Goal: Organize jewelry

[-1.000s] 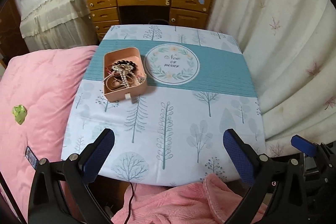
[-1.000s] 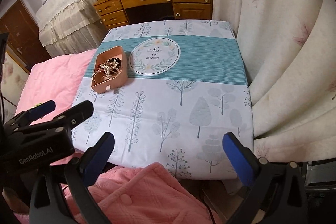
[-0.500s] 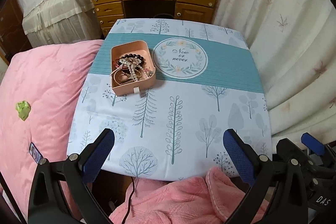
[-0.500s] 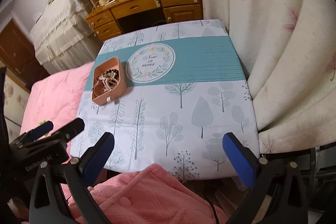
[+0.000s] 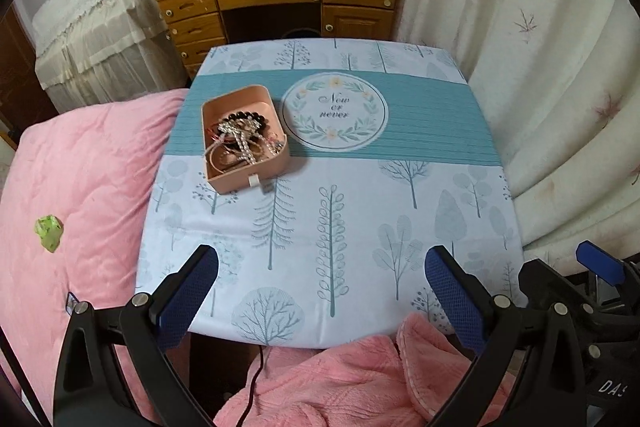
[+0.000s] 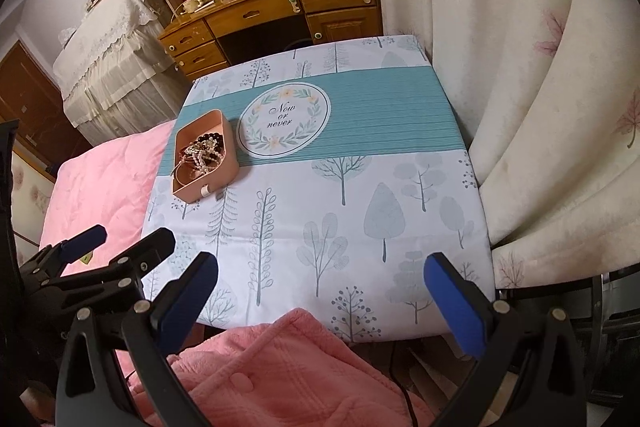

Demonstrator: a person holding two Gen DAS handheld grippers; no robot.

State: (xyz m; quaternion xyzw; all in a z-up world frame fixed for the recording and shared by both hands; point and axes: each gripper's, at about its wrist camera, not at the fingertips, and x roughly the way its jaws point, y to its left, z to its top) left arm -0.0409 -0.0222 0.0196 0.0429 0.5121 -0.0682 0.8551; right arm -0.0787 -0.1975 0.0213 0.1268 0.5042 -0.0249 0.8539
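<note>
Left gripper point(image 5: 320, 291): jaws spread wide, nothing between them, hovering over near edge of bench point(image 5: 400, 219). Right gripper point(image 6: 320, 291): jaws likewise spread, holding nothing, just beside left one. Pink fleece point(image 5: 340, 383) bunched beneath both. Bench under tree-print cloth with teal band. Pink tray point(image 5: 245, 143) on bench's left side, straddling teal band edge, well apart from both grippers. Inside tray: tangled jewelry point(image 5: 240, 137) — dark bead bracelet, pearl strand, thin bangle, sparkly chain. Pink bed point(image 5: 80, 187) left of bench. Wooden dresser point(image 5: 280, 3) beyond.
</note>
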